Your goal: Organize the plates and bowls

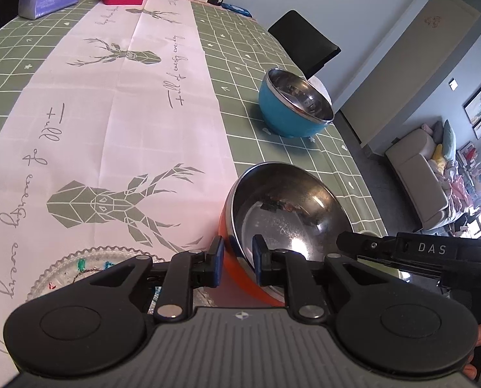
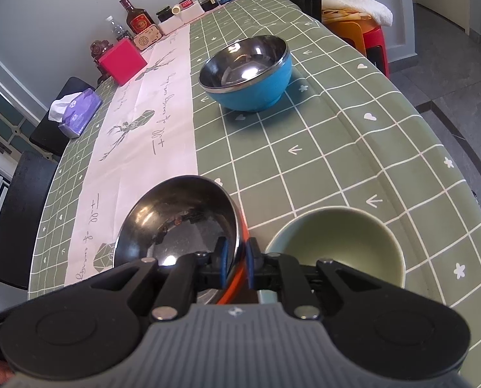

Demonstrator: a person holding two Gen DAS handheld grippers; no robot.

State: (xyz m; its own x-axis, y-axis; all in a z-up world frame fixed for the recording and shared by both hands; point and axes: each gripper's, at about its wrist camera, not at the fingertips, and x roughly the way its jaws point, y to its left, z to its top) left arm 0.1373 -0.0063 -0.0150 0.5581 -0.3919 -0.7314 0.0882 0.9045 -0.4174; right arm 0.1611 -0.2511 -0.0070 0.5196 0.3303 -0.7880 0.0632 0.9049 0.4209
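1. Orange bowl (image 1: 240, 258), steel-lined and round, taken as the landmark. It sits at the near table edge, straddling the pink runner (image 1: 111, 129) and the green grid tablecloth (image 2: 305, 161); its underside is hidden by both tools.
2. Left gripper (image 1: 237, 263): blue pads straddle the bowl's wall, one outside and one inside, clamped on it. Right gripper (image 2: 237, 265): pads close either side of the opposite rim, apparently pinching it; a thin gap cannot be ruled out. That tool reads "DAS" in the left wrist view.
3. Left of the bowl: a clear glass plate (image 1: 78, 268) with beaded rim and coloured marks, cut off by the gripper.
4. Right of the bowl: a matte green bowl (image 2: 337, 249), partly hidden.
5. Beyond the bowl: a blue bowl (image 2: 246, 71), steel-lined, well apart. The runner's script reads partly "Full of every"; geometric deer heads are printed on it.
6. Far end: a purple tissue pack (image 2: 78, 113), a pink box (image 2: 122, 61), jars and a bottle; their labels are illegible.
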